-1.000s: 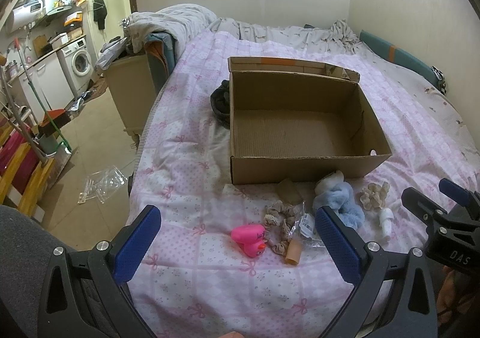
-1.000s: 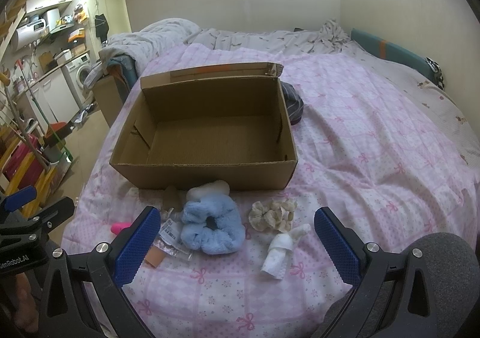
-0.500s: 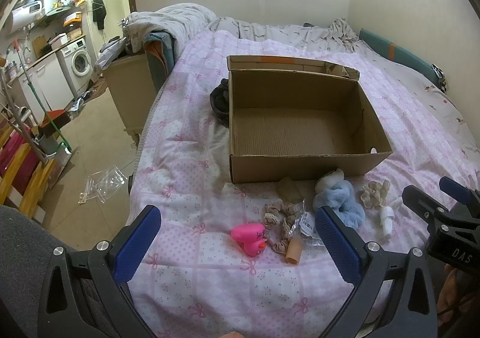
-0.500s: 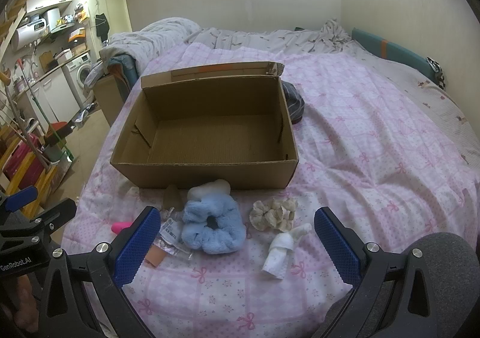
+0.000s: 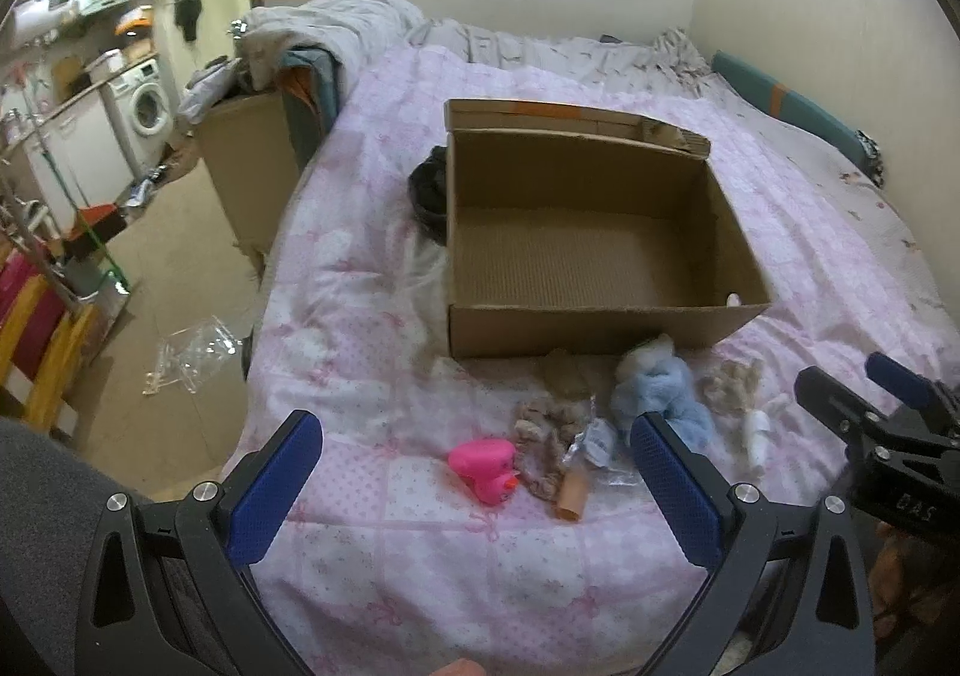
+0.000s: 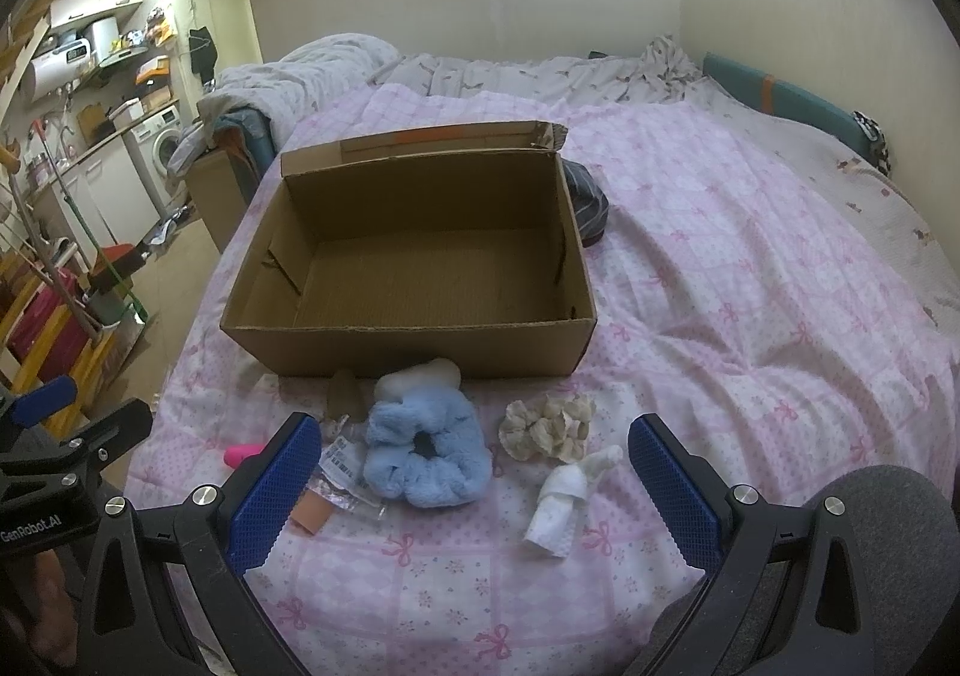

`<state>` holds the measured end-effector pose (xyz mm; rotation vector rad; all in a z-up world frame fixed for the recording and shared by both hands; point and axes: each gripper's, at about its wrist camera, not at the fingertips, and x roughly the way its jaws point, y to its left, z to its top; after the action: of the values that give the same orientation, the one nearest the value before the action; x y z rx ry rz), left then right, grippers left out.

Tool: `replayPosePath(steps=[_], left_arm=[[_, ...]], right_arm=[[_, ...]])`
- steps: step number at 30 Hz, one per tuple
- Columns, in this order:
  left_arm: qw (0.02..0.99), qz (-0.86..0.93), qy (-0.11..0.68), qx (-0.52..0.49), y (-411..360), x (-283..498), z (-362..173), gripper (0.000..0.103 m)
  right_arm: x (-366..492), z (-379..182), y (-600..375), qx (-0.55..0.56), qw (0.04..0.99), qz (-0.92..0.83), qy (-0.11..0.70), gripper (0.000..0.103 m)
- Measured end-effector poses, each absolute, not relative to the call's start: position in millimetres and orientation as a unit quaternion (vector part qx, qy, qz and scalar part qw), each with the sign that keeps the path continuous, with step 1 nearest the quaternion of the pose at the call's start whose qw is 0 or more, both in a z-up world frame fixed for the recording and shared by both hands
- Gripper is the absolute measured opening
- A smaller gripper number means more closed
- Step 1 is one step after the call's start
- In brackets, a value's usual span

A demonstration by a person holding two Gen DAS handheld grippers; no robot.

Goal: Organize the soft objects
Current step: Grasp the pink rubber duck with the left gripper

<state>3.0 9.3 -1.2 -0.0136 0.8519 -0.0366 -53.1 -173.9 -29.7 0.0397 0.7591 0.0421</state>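
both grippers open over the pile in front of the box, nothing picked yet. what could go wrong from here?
1. The blue scrunchie lies against a crinkly plastic packet; closing on its left edge could drag the packet along.
2. The left gripper and right gripper hover close together over one small pile, so they might collide.
3. The cardboard box stands right behind the items; a low carry could catch its front wall.

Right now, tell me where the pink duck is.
The pink duck lies on the bedspread in front of the box, leftmost of the row in the left wrist view, beside the beige scrunchie.
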Motion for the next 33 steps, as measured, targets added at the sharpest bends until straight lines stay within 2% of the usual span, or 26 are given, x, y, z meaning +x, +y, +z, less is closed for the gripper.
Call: replayPosePath(steps=[7,11,15,16,17,18,19,27,28,30,31,33], left_arm=[[0.895,-0.009,0.445,-0.019,22.7,32.3,19.1,0.103],[0.864,0.002,0.503,-0.006,27.3,54.4,-1.5,0.103],[0.817,-0.018,0.576,-0.035,33.5,74.3,-43.1,0.102],[0.801,-0.029,0.597,-0.048,34.7,80.1,-54.4,0.095],[0.791,-0.031,0.608,-0.057,33.8,83.5,-61.1,0.079],[0.780,-0.028,0.621,-0.073,36.8,87.1,-71.3,0.073],[0.766,-0.023,0.636,-0.089,39.5,91.5,-81.9,0.069],[0.729,-0.020,0.672,-0.129,37.9,100.7,-119.3,0.068],[0.728,-0.021,0.673,-0.129,36.2,101.1,-121.7,0.066],[0.725,-0.020,0.677,-0.127,33.7,101.8,-128.4,0.047],[0.723,-0.020,0.678,-0.133,33.6,102.0,-132.5,0.044],[0.722,-0.019,0.677,-0.140,34.6,101.8,-136.6,0.044]], right_arm=[[-41.9,-16.2,-175.4,0.026,0.924,0.041,0.378,0.103],[-29.7,-19.2,-181.5,0.041,0.914,0.054,0.400,0.103],[-11.5,-30.7,-194.0,0.064,0.896,0.049,0.437,0.103],[-9.5,-34.4,-196.8,0.070,0.892,0.047,0.443,0.103],[-7.5,-37.1,-199.3,0.074,0.890,0.044,0.448,0.103],[-6.5,-41.0,-202.9,0.080,0.887,0.040,0.454,0.103],[-6.2,-44.5,-205.8,0.087,0.884,0.036,0.458,0.103],[-4.4,-57.9,-218.2,0.121,0.871,0.030,0.475,0.103],[-3.4,-58.8,-218.4,0.124,0.870,0.029,0.477,0.103],[-2.0,-61.0,-218.7,0.128,0.868,0.029,0.479,0.103],[-1.2,-61.9,-218.4,0.129,0.867,0.029,0.480,0.103],[0.3,-62.4,-217.2,0.130,0.866,0.029,0.482,0.103]])
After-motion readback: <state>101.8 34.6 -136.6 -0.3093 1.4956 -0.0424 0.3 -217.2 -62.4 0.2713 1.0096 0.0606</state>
